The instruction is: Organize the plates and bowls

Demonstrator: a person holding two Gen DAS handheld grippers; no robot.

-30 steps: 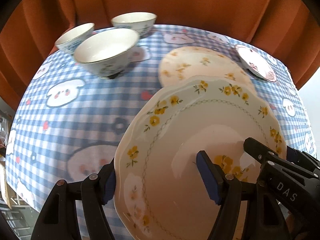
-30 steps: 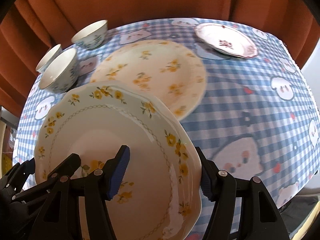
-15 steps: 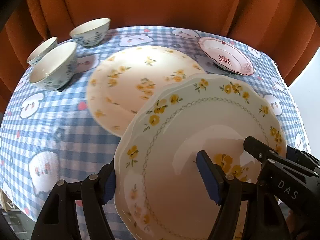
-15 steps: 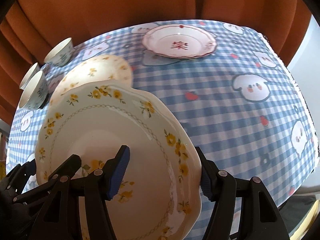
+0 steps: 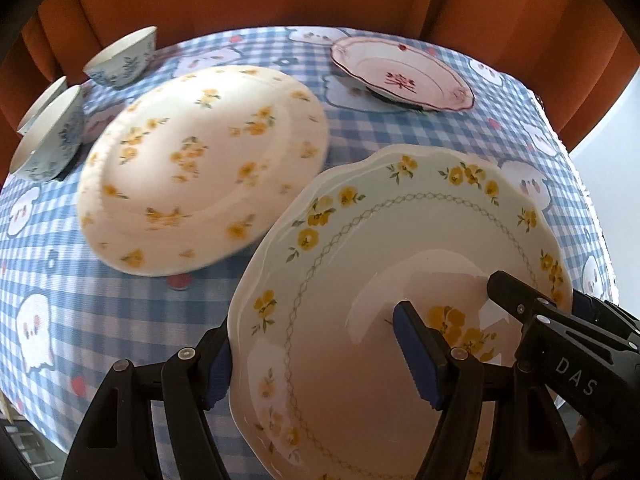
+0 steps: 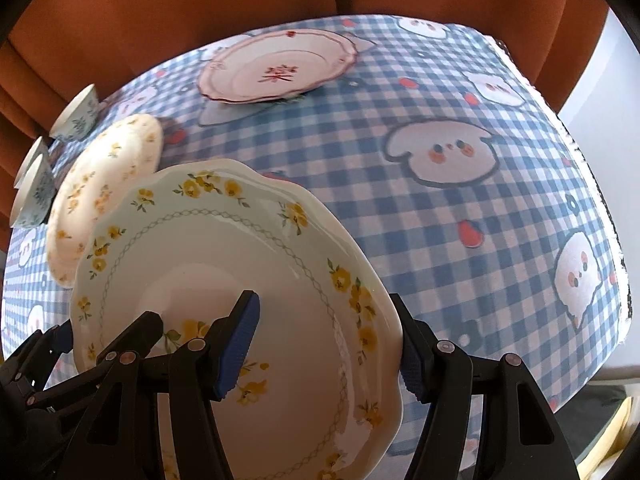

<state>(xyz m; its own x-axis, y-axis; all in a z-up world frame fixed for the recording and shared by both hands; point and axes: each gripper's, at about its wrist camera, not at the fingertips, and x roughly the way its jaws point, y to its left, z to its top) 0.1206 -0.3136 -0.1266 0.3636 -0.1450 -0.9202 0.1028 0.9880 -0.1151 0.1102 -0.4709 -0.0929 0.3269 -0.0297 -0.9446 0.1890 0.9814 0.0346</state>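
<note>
Both grippers, left gripper and right gripper, are clamping one scalloped yellow-flowered ceramic plate above the blue gingham tablecloth (orange curtain hanging behind its far edge).

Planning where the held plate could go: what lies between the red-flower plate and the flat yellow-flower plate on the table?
Nothing: only bare checked cloth separates the red-flower plate from the yellow-flower plate. The left wrist view shows it best.

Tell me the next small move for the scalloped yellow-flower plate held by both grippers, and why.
Probably carry it on toward the pink-rimmed plate and lower it there. The left gripper and right gripper both clamp the scalloped yellow-flower plate above the checked tablecloth, already beside the round floral plate.
</note>
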